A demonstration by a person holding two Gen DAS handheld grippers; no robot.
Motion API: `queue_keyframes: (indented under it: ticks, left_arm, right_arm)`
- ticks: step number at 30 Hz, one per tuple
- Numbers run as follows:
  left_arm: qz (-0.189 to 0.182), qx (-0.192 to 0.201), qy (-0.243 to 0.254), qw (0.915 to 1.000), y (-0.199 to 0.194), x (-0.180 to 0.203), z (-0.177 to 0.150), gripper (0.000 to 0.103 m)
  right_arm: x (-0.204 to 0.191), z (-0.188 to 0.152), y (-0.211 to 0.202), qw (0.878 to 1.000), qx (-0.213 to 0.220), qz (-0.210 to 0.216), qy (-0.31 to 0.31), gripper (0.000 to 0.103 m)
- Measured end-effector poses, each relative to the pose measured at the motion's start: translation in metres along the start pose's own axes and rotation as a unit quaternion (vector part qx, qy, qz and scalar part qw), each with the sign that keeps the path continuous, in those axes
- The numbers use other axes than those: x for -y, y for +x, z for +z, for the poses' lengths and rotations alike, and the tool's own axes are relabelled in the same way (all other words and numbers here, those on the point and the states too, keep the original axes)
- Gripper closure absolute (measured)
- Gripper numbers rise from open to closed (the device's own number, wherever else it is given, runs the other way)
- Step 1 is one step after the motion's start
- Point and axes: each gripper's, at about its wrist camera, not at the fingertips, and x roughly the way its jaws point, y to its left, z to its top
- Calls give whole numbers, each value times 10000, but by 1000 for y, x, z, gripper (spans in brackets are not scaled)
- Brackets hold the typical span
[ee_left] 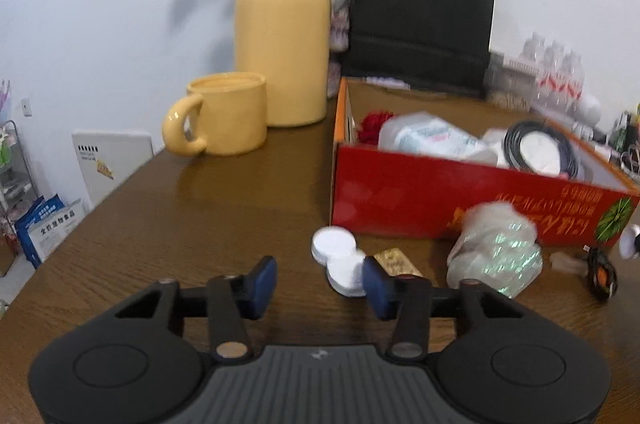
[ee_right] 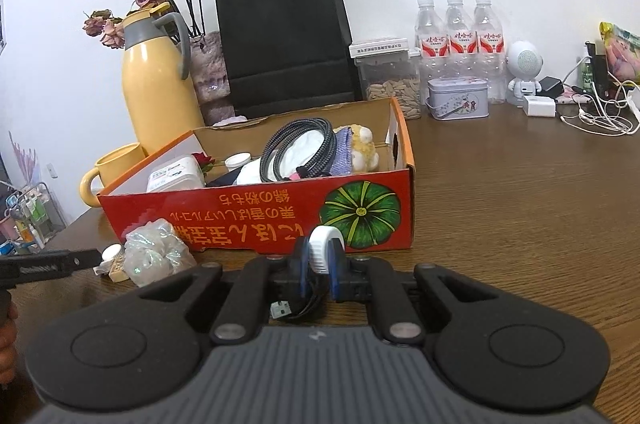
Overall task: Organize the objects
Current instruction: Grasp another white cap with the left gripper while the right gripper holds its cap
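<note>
1. Centrally, one red cardboard box [ee_right: 256, 220] is shown on the tabletop [ee_right: 520, 207].
2. Two white discs [ee_left: 334, 244] are seen between the spread fingers of the left gripper [ee_left: 320, 288].
3. Only in the right view, three water bottles [ee_right: 460, 39] are shown; a white ribbed cap [ee_right: 322, 250] is clamped by the right gripper [ee_right: 318, 264].

**Wooden surface and what rests on it**

The brown wood-grain surface [ee_right: 500, 207] carries a red cardboard box [ee_right: 256, 220] near its middle. Left of the box stand a yellow mug [ee_left: 224, 113] and a tall yellow thermos jug [ee_left: 282, 35], with a black paper bag [ee_right: 280, 39] behind. In front of the box lie white round lids [ee_left: 334, 244], a crumpled clear wrapper [ee_left: 496, 248] and a small tan block [ee_left: 396, 260]. Along the far edge stand water bottles [ee_right: 458, 39], a tin [ee_right: 456, 97] and white cables [ee_right: 600, 117].
</note>
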Motion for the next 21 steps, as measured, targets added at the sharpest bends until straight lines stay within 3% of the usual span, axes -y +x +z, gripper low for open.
queue_keyframes:
  ticks: [7,8,9,10,21]
  left_arm:
    - [-302,-90,-322,9990,11,-8,3,61]
    - [-370,-91,-362,9986,12,-9,3,66]
    - [-460,-101,-380,9982,12,-10,3,78]
    - [-497,-103,-356,9981,12,-9,3,78]
    - [-190,355,-337,9986,-11,-7,2,78]
  right_arm:
    - [-3,-1,-1,10000,-4,36,-52,92]
    - [-3,-1,-1,10000,-7,35,-64,92]
    - [-4,-2,-1,10000,-9,33,-72,92]
    - [-4,-2,-2,10000,-5,28,-80,92]
    - [-11,-9,-15,9998,194,-17,-97,92]
